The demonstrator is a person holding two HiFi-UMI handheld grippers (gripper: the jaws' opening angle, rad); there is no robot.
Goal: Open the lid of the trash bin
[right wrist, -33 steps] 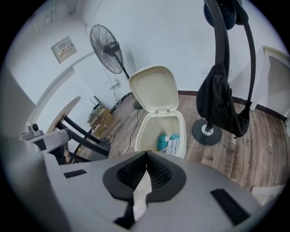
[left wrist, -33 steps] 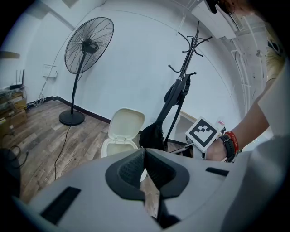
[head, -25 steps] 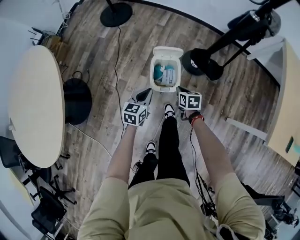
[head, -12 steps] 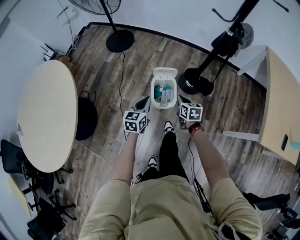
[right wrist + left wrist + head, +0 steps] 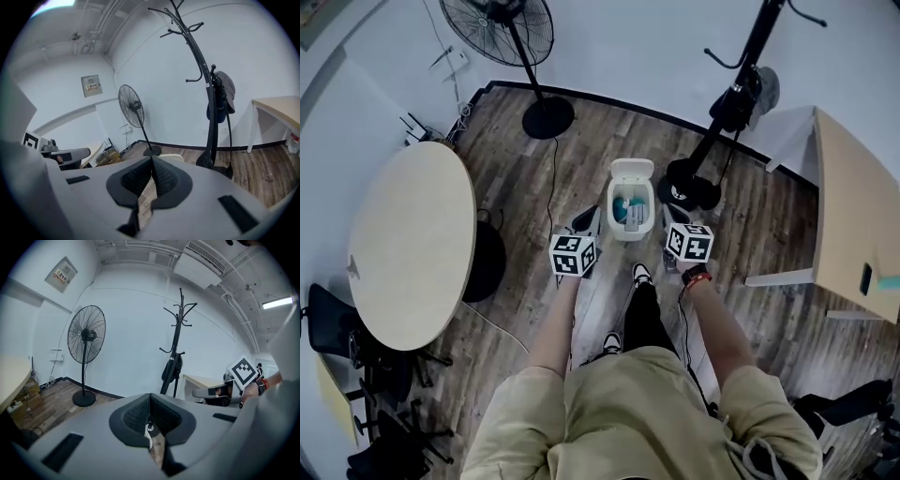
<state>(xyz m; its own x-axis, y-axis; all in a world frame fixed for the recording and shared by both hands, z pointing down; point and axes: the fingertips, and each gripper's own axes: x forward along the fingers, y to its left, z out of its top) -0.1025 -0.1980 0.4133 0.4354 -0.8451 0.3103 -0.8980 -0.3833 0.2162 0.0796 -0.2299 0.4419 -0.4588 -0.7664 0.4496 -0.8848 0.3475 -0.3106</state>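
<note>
Wood flooring held the trash bin, its lid already tipped up, flanked by the left gripper and right gripper, both pinched together, empty; holding the lid fully back likely mattered most.

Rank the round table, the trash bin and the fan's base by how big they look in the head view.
1. Round table, by far the largest.
2. Trash bin, with its lid open.
3. Fan's base, somewhat smaller than the bin.

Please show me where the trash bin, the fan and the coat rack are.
trash bin [image 5: 632, 172]: head view, open lid
fan [image 5: 86, 333]: left gripper view, round head
coat rack [image 5: 212, 138]: right gripper view, pole
</note>
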